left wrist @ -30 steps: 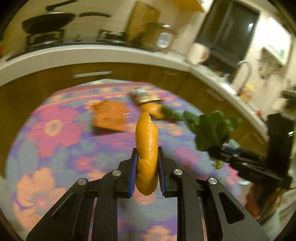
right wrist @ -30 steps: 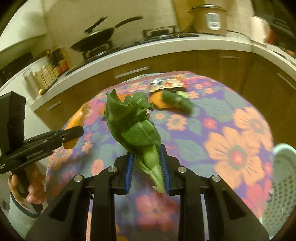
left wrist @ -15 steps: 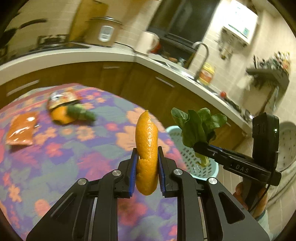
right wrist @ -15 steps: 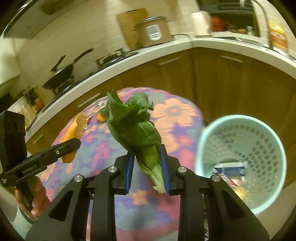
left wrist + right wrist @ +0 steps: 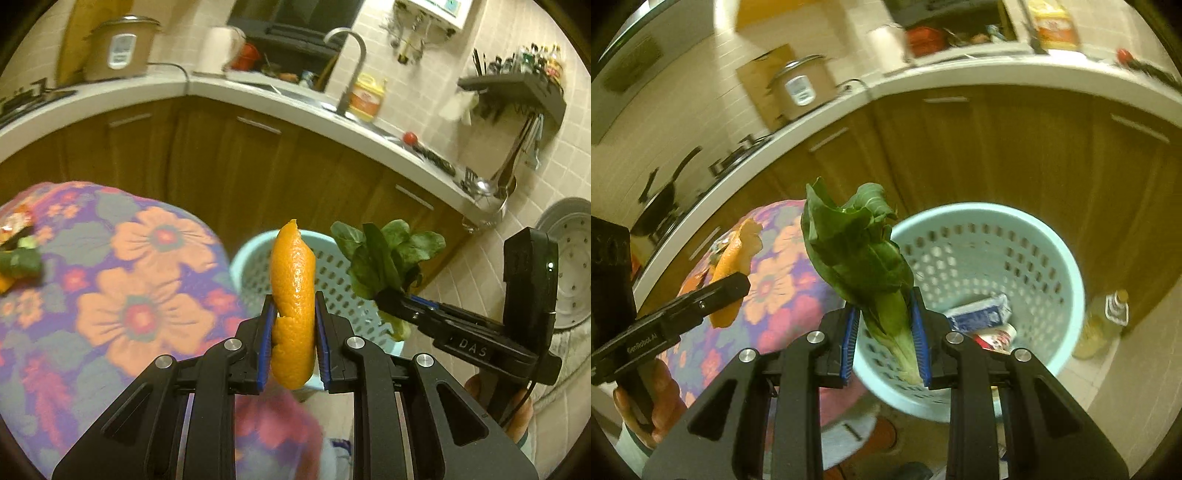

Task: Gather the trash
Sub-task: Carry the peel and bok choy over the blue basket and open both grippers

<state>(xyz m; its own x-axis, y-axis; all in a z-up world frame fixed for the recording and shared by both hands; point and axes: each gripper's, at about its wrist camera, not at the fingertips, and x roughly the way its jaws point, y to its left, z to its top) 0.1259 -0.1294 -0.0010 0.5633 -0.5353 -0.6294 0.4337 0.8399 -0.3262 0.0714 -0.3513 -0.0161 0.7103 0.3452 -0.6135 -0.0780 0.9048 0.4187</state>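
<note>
My left gripper (image 5: 293,328) is shut on an orange peel (image 5: 293,295), held upright over the table's right edge. My right gripper (image 5: 884,332) is shut on a leafy green vegetable (image 5: 860,251) above the rim of a light blue perforated basket (image 5: 1067,266). The basket (image 5: 255,258) stands on the floor beside the table and holds a blue-white carton (image 5: 982,314) and other wrappers. The right gripper with the vegetable (image 5: 388,254) also shows in the left wrist view. The left gripper with the peel (image 5: 735,258) shows in the right wrist view.
The round table has a floral cloth (image 5: 140,280); green and orange scraps (image 5: 18,258) lie at its left. Wooden cabinets (image 5: 258,166) and a white counter with a sink curve behind. A yellow bottle (image 5: 1100,325) stands on the floor right of the basket.
Both grippers have swung right, from over the table toward the basket, still holding the peel and the vegetable. The basket is now closer and more centred.
</note>
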